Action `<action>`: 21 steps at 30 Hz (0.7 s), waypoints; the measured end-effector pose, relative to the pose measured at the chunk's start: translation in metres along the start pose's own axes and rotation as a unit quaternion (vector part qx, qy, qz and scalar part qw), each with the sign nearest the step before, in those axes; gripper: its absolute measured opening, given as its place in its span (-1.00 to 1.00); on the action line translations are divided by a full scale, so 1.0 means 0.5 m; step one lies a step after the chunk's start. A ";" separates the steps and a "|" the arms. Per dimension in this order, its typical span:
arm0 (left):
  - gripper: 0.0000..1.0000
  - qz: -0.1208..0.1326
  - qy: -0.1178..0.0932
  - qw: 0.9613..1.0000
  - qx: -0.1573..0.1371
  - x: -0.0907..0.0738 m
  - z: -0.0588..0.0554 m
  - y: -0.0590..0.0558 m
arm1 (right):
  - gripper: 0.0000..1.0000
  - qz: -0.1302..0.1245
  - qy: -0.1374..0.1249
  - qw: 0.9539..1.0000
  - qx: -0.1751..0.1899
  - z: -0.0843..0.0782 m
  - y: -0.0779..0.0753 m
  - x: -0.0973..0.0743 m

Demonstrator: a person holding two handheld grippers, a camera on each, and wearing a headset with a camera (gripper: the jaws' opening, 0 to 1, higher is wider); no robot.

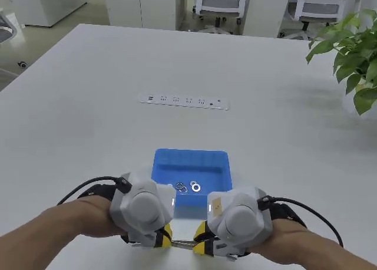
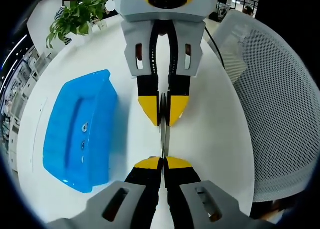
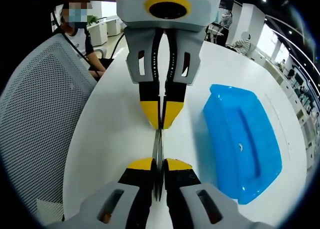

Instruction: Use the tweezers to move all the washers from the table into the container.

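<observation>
The big white tabletop [image 1: 88,105] has a long white power strip [image 1: 183,101] lying on it. A green plant [image 1: 353,52] stands at its right side. Office chairs [image 1: 221,2] and white cupboards [image 1: 141,5] stand behind. A grey mesh chair [image 2: 270,104] is close by.

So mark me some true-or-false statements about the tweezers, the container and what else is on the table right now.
1. The left tongs and the right tongs are both shut on the tweezers. True.
2. The blue container is empty. False: a few washers lie in it.
3. The power strip lies beyond the container, farther from the person. True.
4. The tweezers lie inside the container. False: they are held between the two tongs, on the near side of the container.
5. The green plant is at the left of the head view. False: it is at the right.
</observation>
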State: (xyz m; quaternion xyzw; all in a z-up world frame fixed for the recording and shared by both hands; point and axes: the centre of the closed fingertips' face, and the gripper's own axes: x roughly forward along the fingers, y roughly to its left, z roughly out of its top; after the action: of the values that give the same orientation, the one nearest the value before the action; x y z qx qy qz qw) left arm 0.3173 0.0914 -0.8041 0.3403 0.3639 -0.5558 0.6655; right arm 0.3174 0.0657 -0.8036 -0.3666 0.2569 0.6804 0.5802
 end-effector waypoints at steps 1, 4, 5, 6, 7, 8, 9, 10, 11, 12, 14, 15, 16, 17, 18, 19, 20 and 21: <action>-0.88 -0.001 0.000 1.000 -0.001 0.000 0.001 0.001 | -0.82 0.000 0.000 1.000 0.001 0.000 0.000 0.000; -0.88 -0.002 0.001 1.000 -0.009 0.000 0.000 0.002 | -0.82 0.000 0.001 1.000 0.001 -0.001 0.000 0.001; -0.88 -0.002 0.003 1.000 -0.011 0.000 -0.001 0.003 | -0.82 0.001 0.001 1.000 0.001 -0.001 0.000 0.001; -0.88 -0.003 0.005 1.000 -0.011 0.001 -0.002 0.002 | -0.81 0.001 0.002 1.000 -0.002 -0.001 0.000 0.001; -0.88 -0.003 0.004 1.000 -0.011 0.001 -0.002 0.002 | -0.81 0.001 0.003 1.000 -0.005 -0.001 -0.001 0.001; -0.88 -0.003 0.004 1.000 -0.011 0.002 -0.002 0.002 | -0.81 0.000 0.003 1.000 -0.007 -0.001 -0.001 0.001; -0.88 -0.004 0.004 1.000 -0.012 0.002 -0.002 0.001 | -0.80 0.000 0.004 1.000 -0.008 -0.002 -0.001 0.001; -0.88 -0.004 0.004 1.000 -0.013 0.001 -0.002 0.001 | -0.80 0.001 0.005 1.000 -0.009 -0.002 -0.001 0.001; -0.88 -0.004 0.004 1.000 -0.013 0.002 -0.003 0.001 | -0.80 0.000 0.006 1.000 -0.009 -0.002 -0.001 0.001; -0.88 -0.004 0.004 1.000 -0.013 0.002 -0.003 0.002 | -0.79 0.000 0.006 1.000 -0.010 -0.002 -0.001 0.001; -0.88 -0.004 0.006 1.000 -0.012 0.001 -0.005 0.002 | -0.78 -0.001 0.008 1.000 -0.012 -0.002 -0.001 0.001; -0.88 -0.003 0.006 1.000 -0.012 0.001 -0.005 0.002 | -0.78 -0.001 0.008 1.000 -0.011 -0.002 -0.001 0.001; -0.88 -0.003 0.007 1.000 -0.013 0.001 -0.006 0.002 | -0.78 -0.001 0.008 1.000 -0.010 -0.002 -0.002 0.001; -0.88 -0.003 0.007 1.000 -0.013 0.000 -0.006 0.002 | -0.78 -0.001 0.009 1.000 -0.012 -0.002 -0.002 0.001; -0.88 -0.002 0.007 1.000 -0.013 0.000 -0.007 0.002 | -0.77 -0.002 0.009 1.000 -0.013 -0.003 -0.002 0.001; -0.88 -0.002 0.008 1.000 -0.013 -0.001 -0.008 0.002 | -0.77 -0.002 0.010 1.000 -0.014 -0.003 -0.002 0.001; -0.88 -0.002 0.009 1.000 -0.013 -0.001 -0.009 0.002 | -0.77 -0.003 0.010 1.000 -0.014 -0.003 -0.002 0.001; -0.87 -0.001 0.010 1.000 -0.014 -0.002 -0.010 0.002 | -0.77 -0.003 0.010 1.000 -0.014 -0.004 -0.003 0.001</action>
State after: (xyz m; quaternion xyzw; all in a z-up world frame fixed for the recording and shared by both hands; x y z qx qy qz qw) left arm 0.3178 0.0962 -0.8058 0.3362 0.3780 -0.5480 0.6662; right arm 0.3190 0.0648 -0.8050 -0.3820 0.2521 0.6782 0.5750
